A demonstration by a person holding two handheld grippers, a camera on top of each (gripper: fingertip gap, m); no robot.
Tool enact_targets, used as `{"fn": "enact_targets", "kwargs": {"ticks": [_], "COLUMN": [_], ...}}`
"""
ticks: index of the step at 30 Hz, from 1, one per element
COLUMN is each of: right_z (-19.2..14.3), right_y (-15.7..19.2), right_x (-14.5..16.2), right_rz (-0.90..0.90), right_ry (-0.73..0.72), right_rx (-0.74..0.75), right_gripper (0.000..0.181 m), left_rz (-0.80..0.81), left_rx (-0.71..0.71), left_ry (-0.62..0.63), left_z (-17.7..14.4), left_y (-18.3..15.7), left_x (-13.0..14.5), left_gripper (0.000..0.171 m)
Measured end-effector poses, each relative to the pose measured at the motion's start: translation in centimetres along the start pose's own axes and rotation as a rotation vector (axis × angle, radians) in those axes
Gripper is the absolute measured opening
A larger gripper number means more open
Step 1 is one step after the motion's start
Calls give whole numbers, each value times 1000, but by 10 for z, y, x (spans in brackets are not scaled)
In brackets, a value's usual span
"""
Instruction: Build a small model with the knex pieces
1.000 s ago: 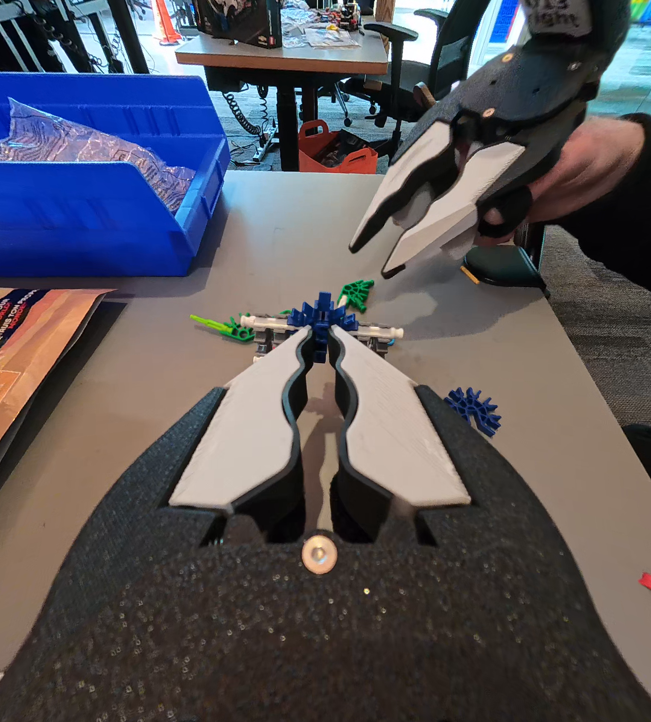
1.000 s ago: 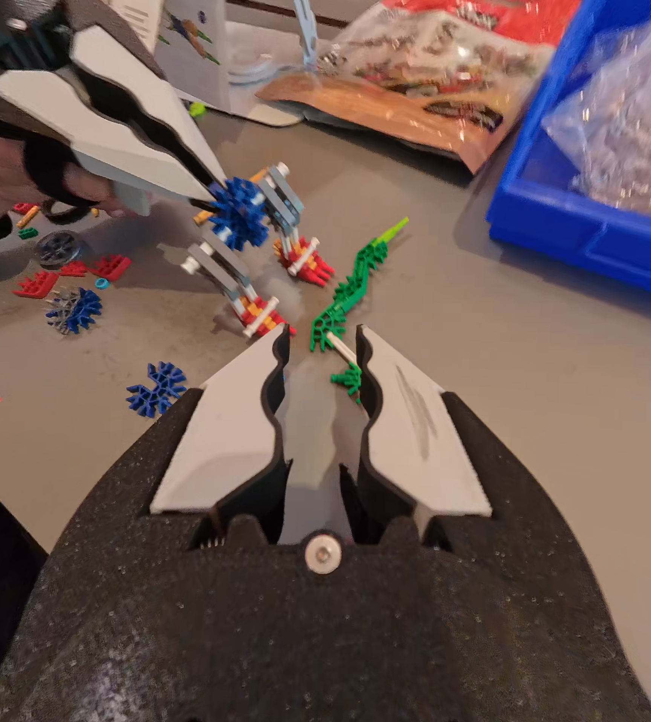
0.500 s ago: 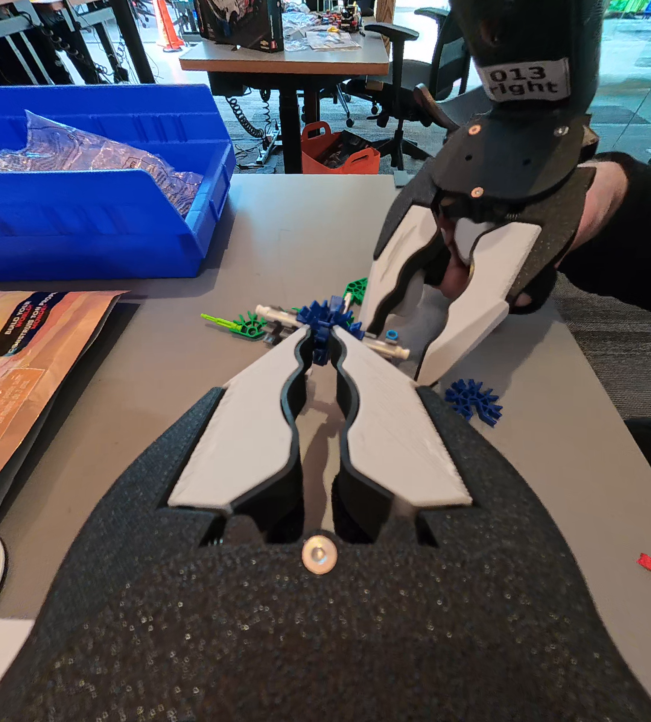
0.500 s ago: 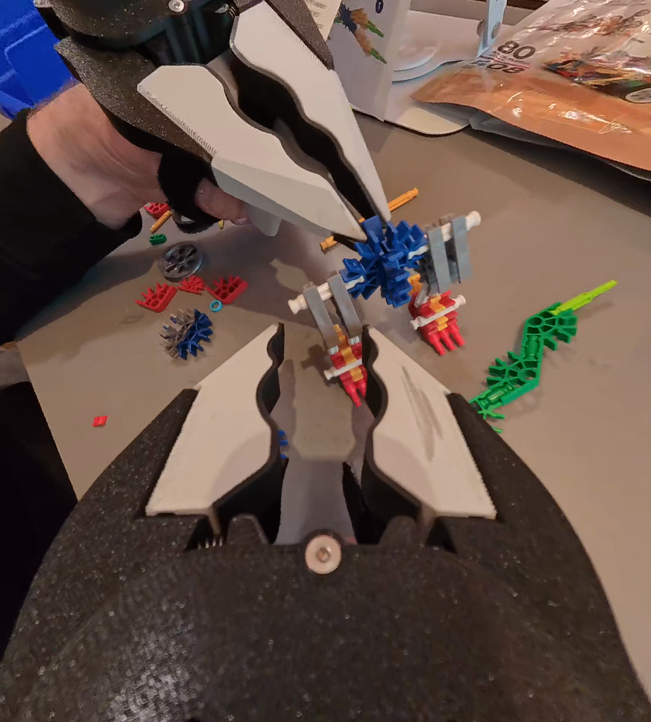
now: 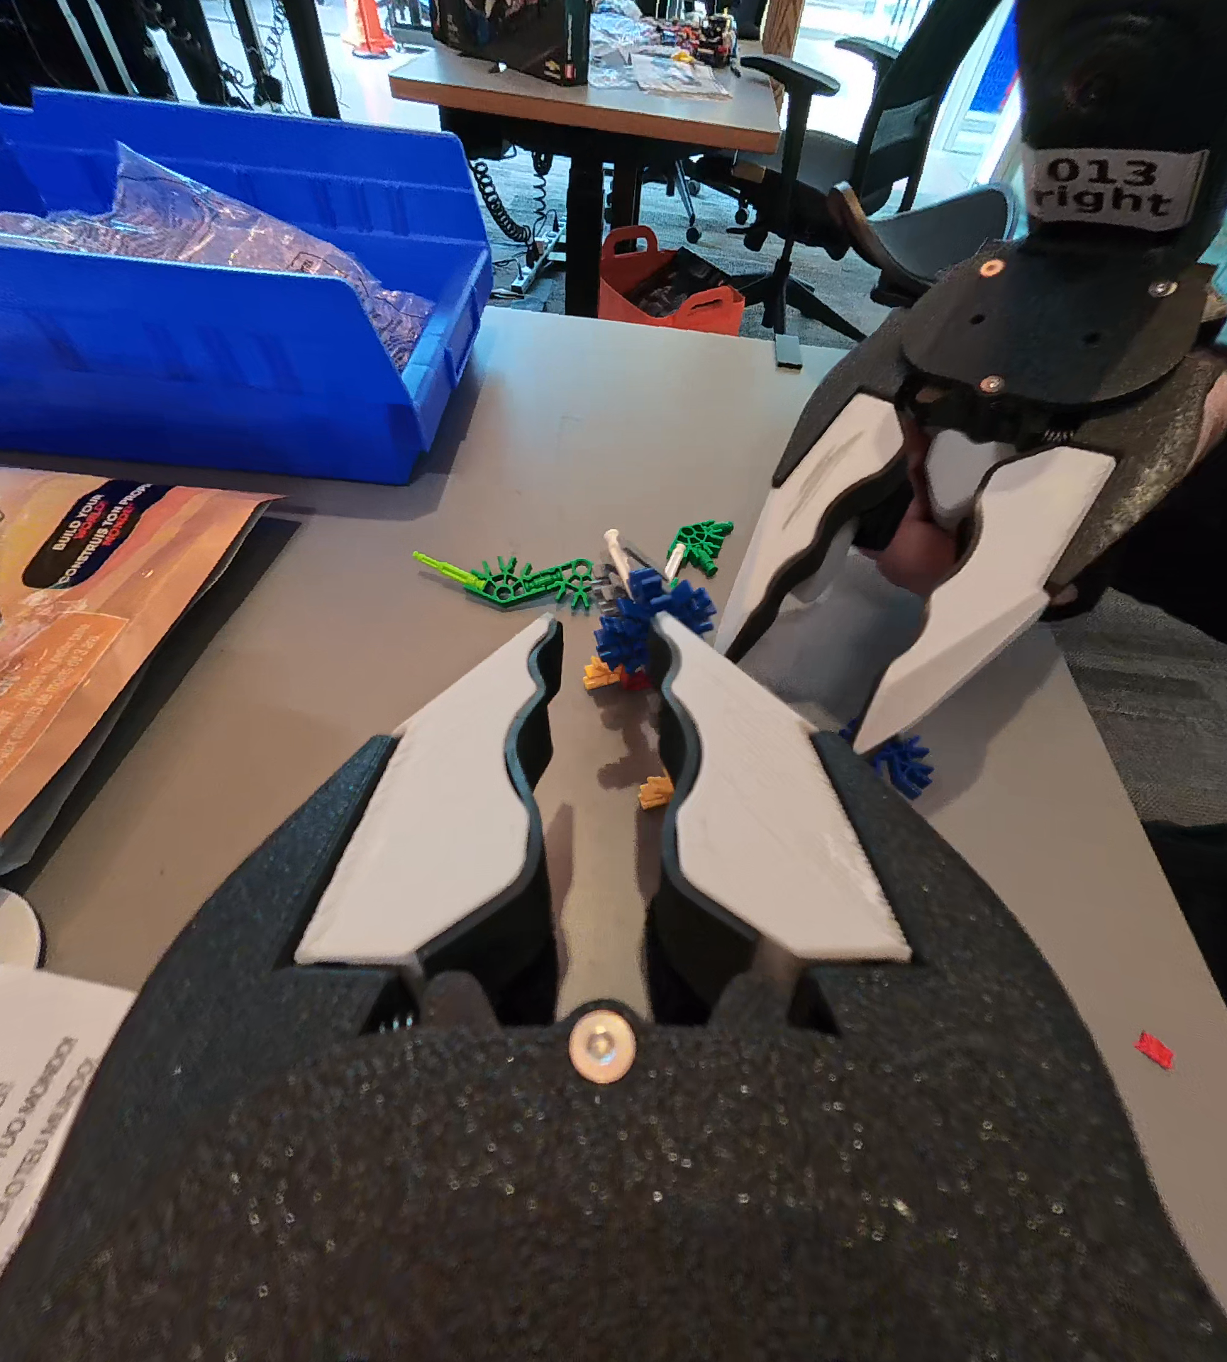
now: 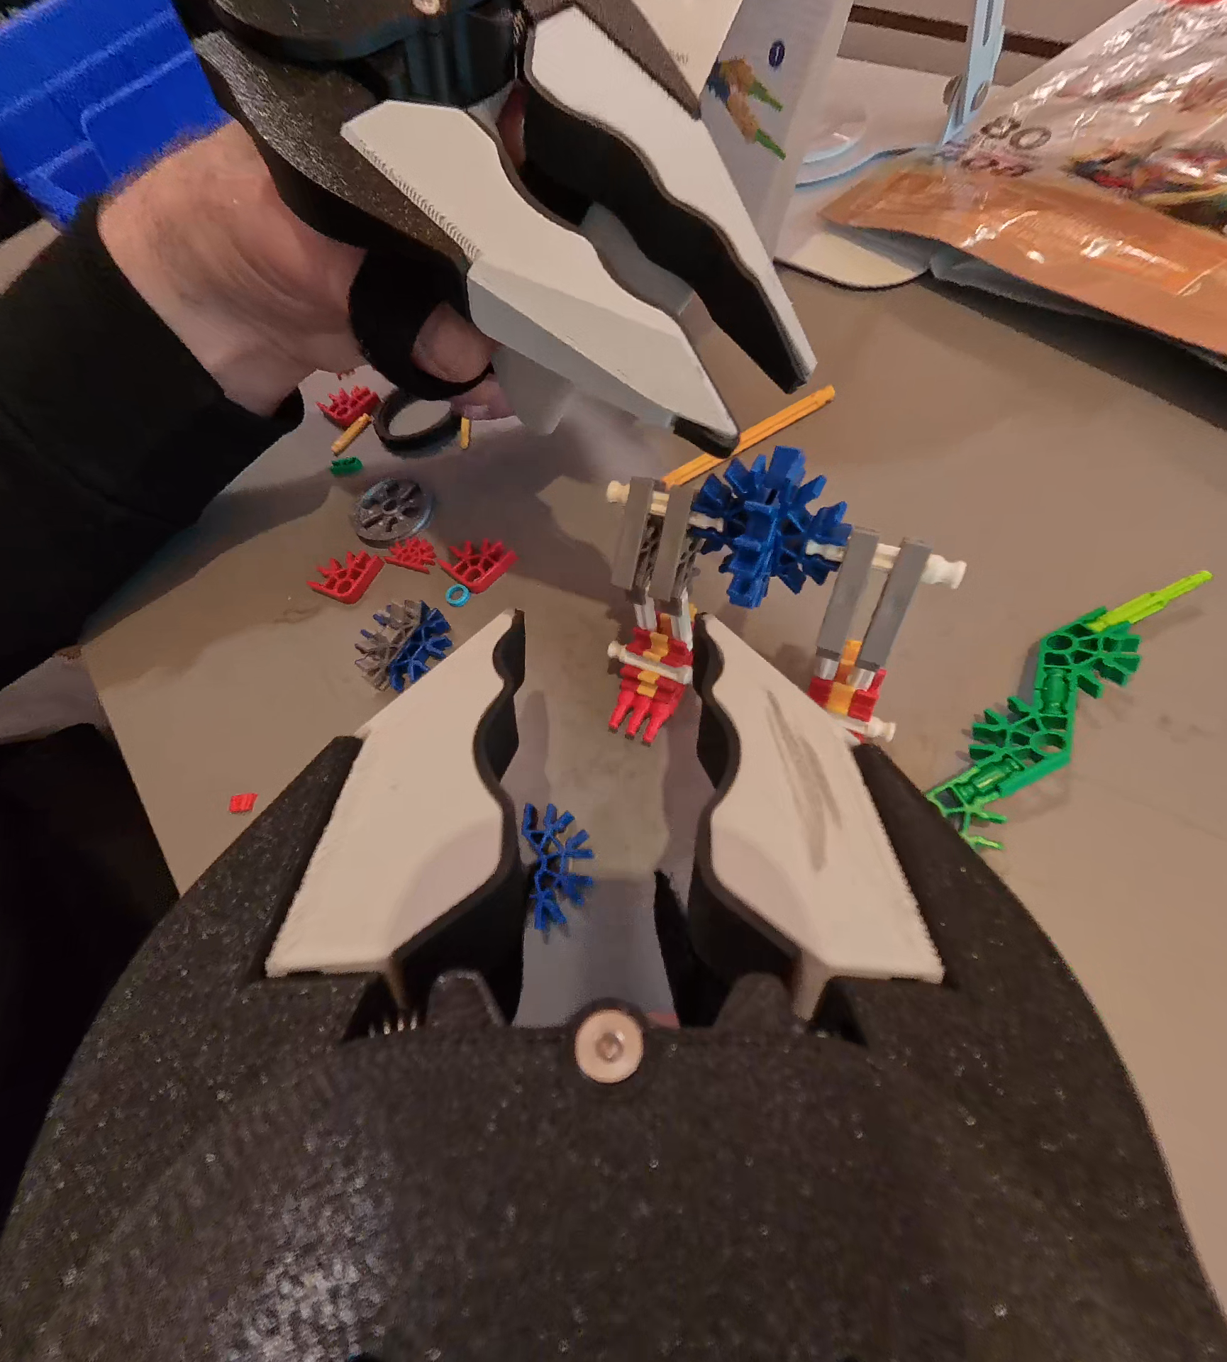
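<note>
While both jaws gape, green chain (image 6: pixel 1038 722) flanks toy model (image 6: pixel 765 582).

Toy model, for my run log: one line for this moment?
left hand-held gripper: open above toy model | right hand-held gripper: open by red foot

Blue bin (image 5: pixel 213 354) blocks table (image 5: pixel 596 413) far-left corner; foil bag (image 5: pixel 43 626) covers left edge. Toy model (image 6: pixel 758 589) stands mid-table w/ green chain (image 6: pixel 1038 715) beside it. Far edge betw. bin & right gripper (image 5: pixel 802 693) is bare.

Grey table (image 5: pixel 596 413), wooden desk (image 5: pixel 581 110) behind, office chair (image 5: pixel 802 147), carpet floor (image 5: pixel 1185 700)
</note>
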State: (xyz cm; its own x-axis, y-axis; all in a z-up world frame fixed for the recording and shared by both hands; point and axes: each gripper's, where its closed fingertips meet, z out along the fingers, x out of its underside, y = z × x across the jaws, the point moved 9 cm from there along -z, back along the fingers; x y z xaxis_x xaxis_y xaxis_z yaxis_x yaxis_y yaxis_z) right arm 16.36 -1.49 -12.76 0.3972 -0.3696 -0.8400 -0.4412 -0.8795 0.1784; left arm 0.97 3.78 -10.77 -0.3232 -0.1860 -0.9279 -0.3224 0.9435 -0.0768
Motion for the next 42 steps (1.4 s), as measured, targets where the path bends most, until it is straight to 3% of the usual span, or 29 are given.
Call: {"fn": "enact_targets", "kwargs": {"ticks": [6,12,21,30,35,42], "right_z": [-28,-18,1,8,18,20], "right_y": [-23,-48,-31,-28,-25,-23], "right_x": [-8,-6,0,12,17,18], "right_rz": [-13,-6,29,-70,-80,-49], "right_ry": [-47,-2,75,224,277,271], "right_rx": [97,173,94,163,155,140], "right_gripper": [39,41,30,31,29,29], "left_rz": [-21,8,76,79,101,86], "left_rx": [34,68,39,13,-3,7], "left_ry": [3,90,146,193,266,262], "left_z": [-9,5,3,-12,-11,-11], "left_y": [-5,-13,-11,-13,-18,-16], "left_x": [-3,4,11,16,24,25], "left_gripper": [26,30,13,31,31,30]}}
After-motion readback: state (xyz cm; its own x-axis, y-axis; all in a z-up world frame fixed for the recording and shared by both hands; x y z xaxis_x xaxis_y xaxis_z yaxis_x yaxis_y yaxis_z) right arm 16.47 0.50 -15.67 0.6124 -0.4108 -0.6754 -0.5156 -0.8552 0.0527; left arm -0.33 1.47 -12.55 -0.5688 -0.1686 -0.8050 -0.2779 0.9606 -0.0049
